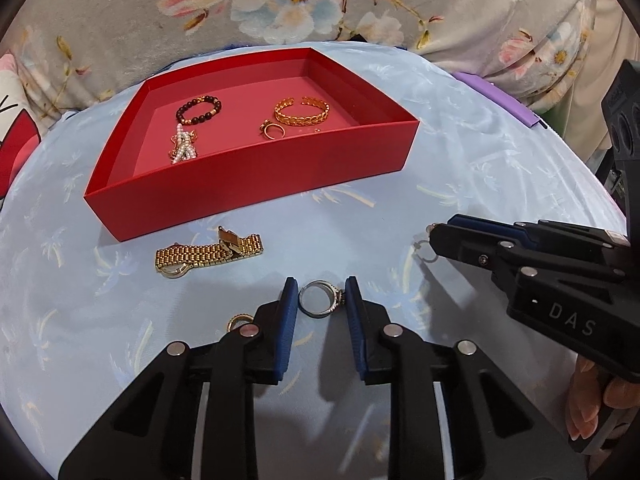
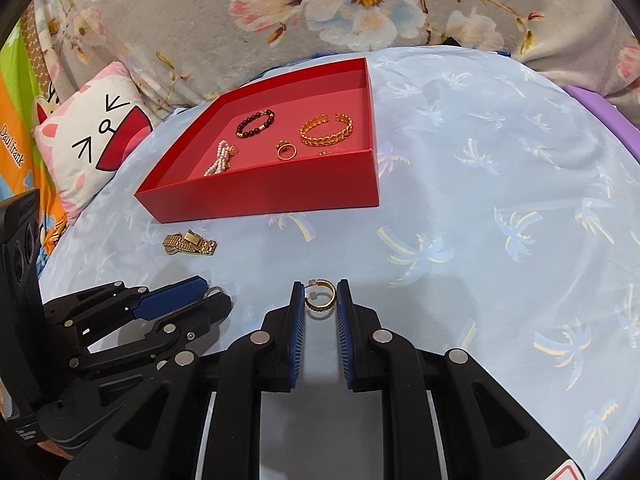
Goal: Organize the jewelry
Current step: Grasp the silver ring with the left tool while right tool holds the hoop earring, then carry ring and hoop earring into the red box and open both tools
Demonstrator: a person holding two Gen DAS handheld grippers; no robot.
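Blue cloth [image 1: 460,152]: silver ring [image 1: 320,299] between parted left fingers [image 1: 289,308]; gold hoop [image 2: 320,295] between parted right fingers [image 2: 343,308], ungripped.

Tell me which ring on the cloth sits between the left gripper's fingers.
The silver ring sits between the left gripper fingers. The gold hoop lies between the right gripper fingers instead.

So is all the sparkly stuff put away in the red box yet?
Not yet. The red cardboard box holds the dark beaded bracelet, pearl strand, gold cuff bangle and gold ring. The left hand-held gripper brackets a silver ring; the right hand-held gripper brackets a gold hoop earring. The gold link watch waits outside.
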